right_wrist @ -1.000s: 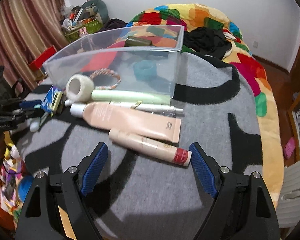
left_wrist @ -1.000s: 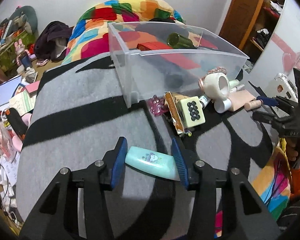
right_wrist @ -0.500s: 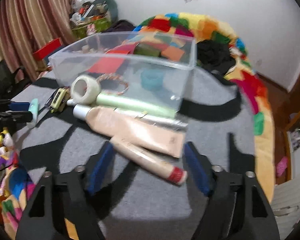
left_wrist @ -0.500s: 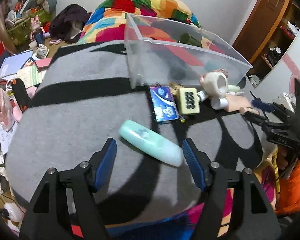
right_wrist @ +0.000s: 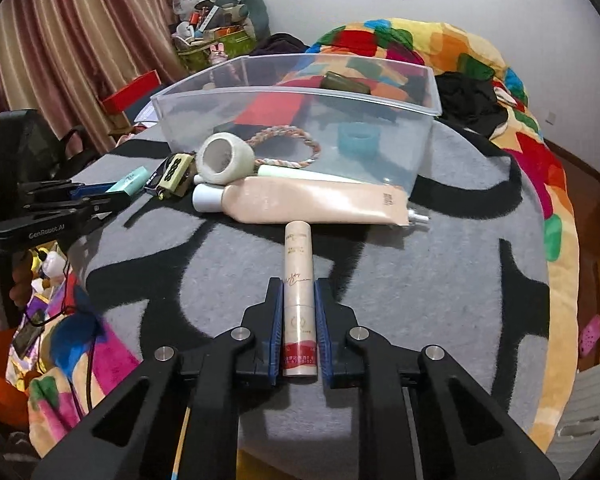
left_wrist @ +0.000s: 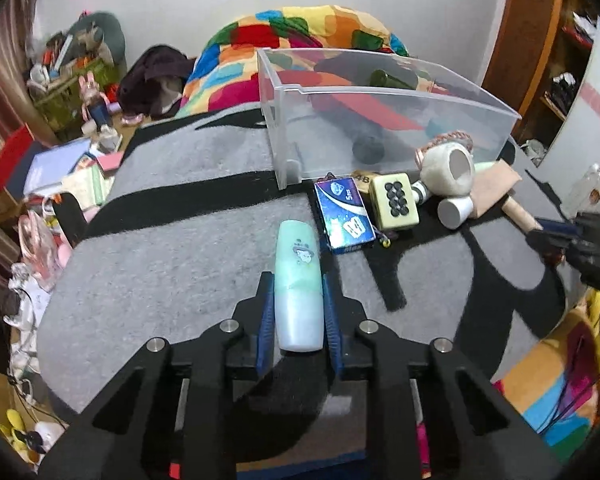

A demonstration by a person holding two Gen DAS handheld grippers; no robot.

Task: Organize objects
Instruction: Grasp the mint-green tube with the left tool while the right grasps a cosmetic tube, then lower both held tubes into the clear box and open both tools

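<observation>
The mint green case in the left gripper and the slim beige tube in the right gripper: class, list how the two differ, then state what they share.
Colour: the mint green case is pale green with a cartoon print; the slim beige tube is cream with a red band.
Shape: the case is broad and rounded; the tube is narrow and straight.
Shared: each is clamped lengthwise between blue pads, in the left gripper and right gripper, pointing at the clear bin.

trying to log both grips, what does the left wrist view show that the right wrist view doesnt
Only the left wrist view: the left gripper close up, shut on the mint green tube, and the blue card pack face up.

Only the right wrist view: the right gripper shut on the slim cream tube, the teal ring inside the clear bin, and the full length of the large peach tube.

Both: the clear bin, the white tape roll and the dotted cream block on the grey blanket.
</observation>
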